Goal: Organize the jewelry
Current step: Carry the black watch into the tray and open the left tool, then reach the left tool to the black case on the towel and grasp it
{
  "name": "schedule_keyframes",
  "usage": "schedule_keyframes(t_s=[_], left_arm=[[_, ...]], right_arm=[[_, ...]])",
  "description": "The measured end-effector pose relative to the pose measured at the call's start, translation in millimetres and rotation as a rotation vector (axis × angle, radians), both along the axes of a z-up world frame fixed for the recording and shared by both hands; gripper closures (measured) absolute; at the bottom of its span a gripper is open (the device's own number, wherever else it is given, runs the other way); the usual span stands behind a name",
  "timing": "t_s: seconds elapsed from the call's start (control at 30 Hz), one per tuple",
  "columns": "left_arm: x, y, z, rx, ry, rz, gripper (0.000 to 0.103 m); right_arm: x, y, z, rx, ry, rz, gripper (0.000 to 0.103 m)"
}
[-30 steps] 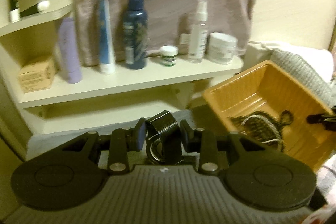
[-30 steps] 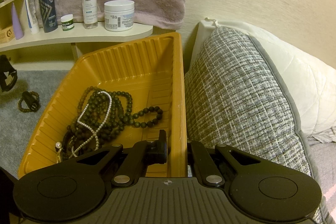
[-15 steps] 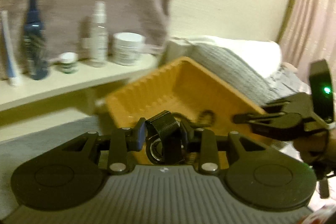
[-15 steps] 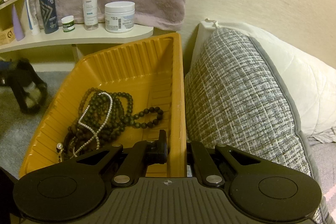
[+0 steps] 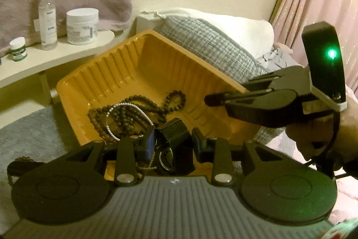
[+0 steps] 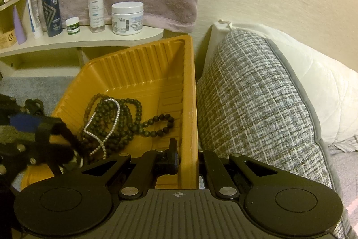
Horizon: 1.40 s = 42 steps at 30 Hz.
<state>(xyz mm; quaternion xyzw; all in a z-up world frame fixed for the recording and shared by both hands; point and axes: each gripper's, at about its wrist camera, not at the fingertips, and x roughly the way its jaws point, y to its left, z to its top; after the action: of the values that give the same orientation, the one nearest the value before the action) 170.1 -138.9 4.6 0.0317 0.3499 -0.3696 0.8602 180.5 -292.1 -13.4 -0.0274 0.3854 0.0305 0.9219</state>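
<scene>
My left gripper (image 5: 172, 140) is shut on a black watch (image 5: 176, 133) by its strap, with the round case hanging below the pads. It hovers over the near end of the orange ribbed tray (image 5: 94, 68). Dark bead necklaces (image 5: 134, 113) and a silvery chain (image 5: 125, 108) lie tangled in the tray. My right gripper (image 6: 186, 156) is shut on the tray's right wall (image 6: 188, 104); from the left wrist it shows side-on (image 5: 212, 100), held by a hand. In the right wrist view the left gripper (image 6: 44, 138) is a dark blur at the tray's left edge.
A bead bracelet (image 5: 20, 162) lies on the grey mat left of the tray. Behind stands a cream shelf (image 6: 67, 41) with a spray bottle (image 6: 96, 3), a white jar (image 6: 127, 17) and other bottles under a hanging towel. A grey woven pillow (image 6: 257, 104) presses against the tray's right side.
My left gripper has swung right with the watch, from facing the shelf to over the tray. The right gripper has kept still on the tray wall.
</scene>
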Motion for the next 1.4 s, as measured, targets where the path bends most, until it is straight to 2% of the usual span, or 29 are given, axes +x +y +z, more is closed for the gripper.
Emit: schedule_keyframes(t_s=[0.17,0.33,0.5,0.6,0.8,0.97,1.13,1.23,1.3,1.4], left_arm=[[1.7,-2.7,-4.1,0.005,0.017,-0.011,0.069],[2.1,2.9,1.8,-0.006,-0.016,0.015,0.069],[3.1,36.1,8.0,0.004,-0.068,0.143,0.069],[1.2,65.1,6.6,0.046,-0.11,0.254,0.068],[-4.6,123.0,-8.8,0.109,-0.099,0.448,0.068],[-12.6,148.6,-24.7,0.146,-0.079,0.526,0.067],[-12.3,152.1,-36.4,0.168,-0.075,0.544,0.065],[-9.1,150.1,-41.3,0.17,-0.066,0.545,0.059],[-5.2,148.6,-44.2,0.163,-0.06,0.547,0.049],[1.2,141.9,-46.8,0.157,-0.07,0.537,0.042]], right_arm=[[-0.5,-0.4,-0.8,0.002,0.0,-0.002,0.099],[-0.5,-1.0,-2.3,0.006,0.001,-0.004,0.099],[-1.5,-0.8,-2.6,0.005,-0.001,-0.005,0.099],[-1.2,-0.3,-2.9,0.005,-0.002,-0.005,0.099],[-1.4,0.1,-4.0,-0.001,-0.001,-0.008,0.099],[-1.1,0.5,-4.3,-0.003,-0.002,-0.007,0.099],[-1.0,0.1,-4.6,-0.004,-0.001,-0.007,0.099],[-0.8,0.4,-4.7,-0.005,-0.001,-0.007,0.099],[-0.7,-0.3,-5.0,-0.005,-0.001,-0.007,0.099],[-0.7,-0.5,-5.1,-0.005,0.0,-0.006,0.099]])
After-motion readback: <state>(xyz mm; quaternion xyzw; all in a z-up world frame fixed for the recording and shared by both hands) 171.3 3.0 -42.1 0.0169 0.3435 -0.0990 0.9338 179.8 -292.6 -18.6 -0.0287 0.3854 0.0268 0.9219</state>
